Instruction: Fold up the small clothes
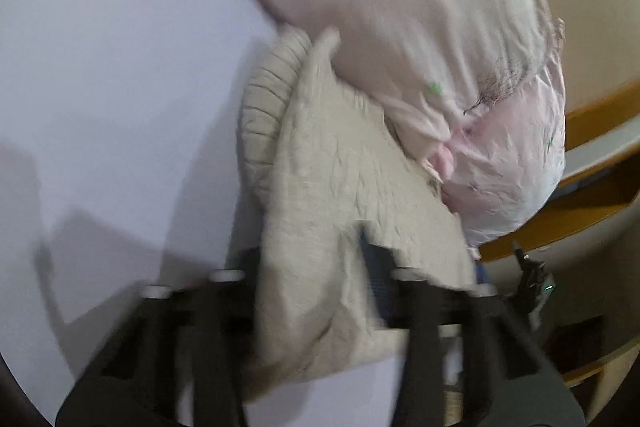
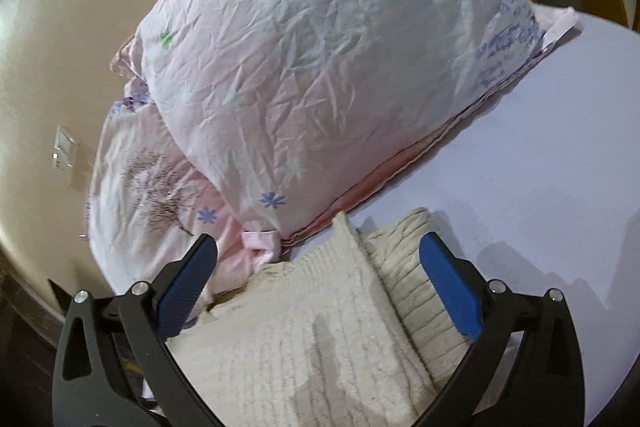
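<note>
A cream knitted garment [image 1: 332,195] with a ribbed cuff lies on the white bed sheet [image 1: 100,87], against a pink flowered pillow [image 1: 420,7]. My left gripper [image 1: 316,291] is shut on a fold of this garment, which drapes over and hides its fingertips. The view is blurred. In the right wrist view the same garment [image 2: 312,327] lies folded under my right gripper [image 2: 320,267]. Its blue-padded fingers [image 2: 448,291] are spread wide on either side of the cloth, holding nothing.
The pink pillow [image 2: 340,67] sits on another pink bedding piece [image 2: 140,187] at the bed's edge. A wooden bed frame [image 1: 592,119] and a beige wall [image 2: 60,27] lie beyond. White sheet [image 2: 540,167] stretches to the right.
</note>
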A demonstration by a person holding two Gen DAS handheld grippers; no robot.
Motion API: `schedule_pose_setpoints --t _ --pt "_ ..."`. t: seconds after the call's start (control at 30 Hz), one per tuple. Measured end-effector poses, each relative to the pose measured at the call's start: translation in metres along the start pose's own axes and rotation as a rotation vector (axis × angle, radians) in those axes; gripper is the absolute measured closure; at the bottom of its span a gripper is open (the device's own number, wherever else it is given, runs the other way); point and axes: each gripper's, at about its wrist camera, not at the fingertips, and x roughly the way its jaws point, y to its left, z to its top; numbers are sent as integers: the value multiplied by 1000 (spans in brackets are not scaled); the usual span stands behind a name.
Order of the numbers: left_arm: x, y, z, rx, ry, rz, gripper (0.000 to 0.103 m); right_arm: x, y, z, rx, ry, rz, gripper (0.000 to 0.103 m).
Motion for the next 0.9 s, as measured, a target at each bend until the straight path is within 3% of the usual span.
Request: schedule_pose_setpoints --t 0.1,0.23,0.33,0.37,0.43,0.47,0.57,0.6,0.63,0.67,0.7,0.73,0.77,0.83,0.9 --pt "-6 -26 1 -23 -21 -126 83 -5 -4 4 14 13 21 2" --pt "4 -120 -7 139 -4 -271 83 -22 -9 16 17 -37 37 2" --pt "58 -191 -35 254 118 -396 83 -36 -15 26 -7 -96 6 2" --pt "90 -212 -49 270 203 -438 82 -39 -19 29 -14 -105 -10 2" --pt "147 -233 -71 230 365 -492 81 -41 -32 37 -10 -93 -28 2" --pt "161 -236 -76 213 408 -506 81 -40 -38 40 8 -71 -24 2" --pt "172 -238 -84 202 465 -568 81 -35 -48 45 37 6 3 2" --pt "163 -237 -82 230 441 -569 78 -32 -48 46 38 44 21 2" --pt "150 -235 -78 275 397 -543 61 -29 -49 46 40 84 38 2" --pt "131 -230 -72 324 317 -474 47 -24 -48 45 43 127 54 2" --pt "119 -224 -67 352 248 -406 26 -16 -47 42 46 193 64 2" --pt "107 -218 -61 376 178 -320 19 -10 -47 39 42 244 54 2" --pt "97 -209 -57 405 122 -205 19 -4 -46 36 33 288 35 2" --pt "98 -194 -55 416 103 -78 19 9 -43 27 9 370 -11 2" --pt "109 -179 -60 400 155 -29 19 19 -43 19 5 424 -6 2"
